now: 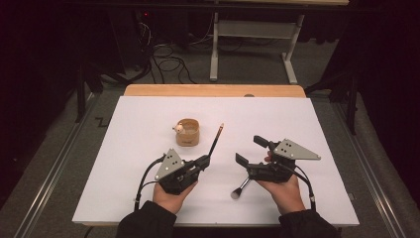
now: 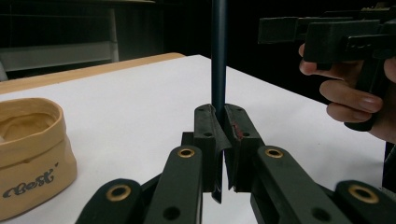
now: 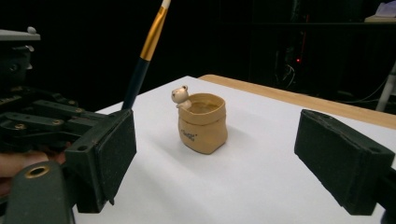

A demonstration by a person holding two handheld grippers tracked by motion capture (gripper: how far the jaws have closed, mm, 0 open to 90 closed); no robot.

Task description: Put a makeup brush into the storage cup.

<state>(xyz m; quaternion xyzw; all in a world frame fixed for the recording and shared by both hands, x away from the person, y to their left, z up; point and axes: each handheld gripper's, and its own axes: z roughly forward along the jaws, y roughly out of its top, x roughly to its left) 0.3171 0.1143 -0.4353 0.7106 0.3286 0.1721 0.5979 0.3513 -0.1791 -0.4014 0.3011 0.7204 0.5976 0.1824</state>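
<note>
Two tongs, two brushes (one (image 1: 216,140) gripped, one (image 1: 240,189) lying), one pot (image 1: 188,132).

On the table (image 1: 129,188), the pot (image 1: 188,132) stands left of the middle, toward the far side. Near of it and slightly right, the left gripper (image 1: 204,161) grips a thin brush (image 1: 216,141) that slants away toward the far right. A second brush (image 1: 240,189) lies further right, beneath the right gripper (image 1: 250,151), near the front edge.
</note>
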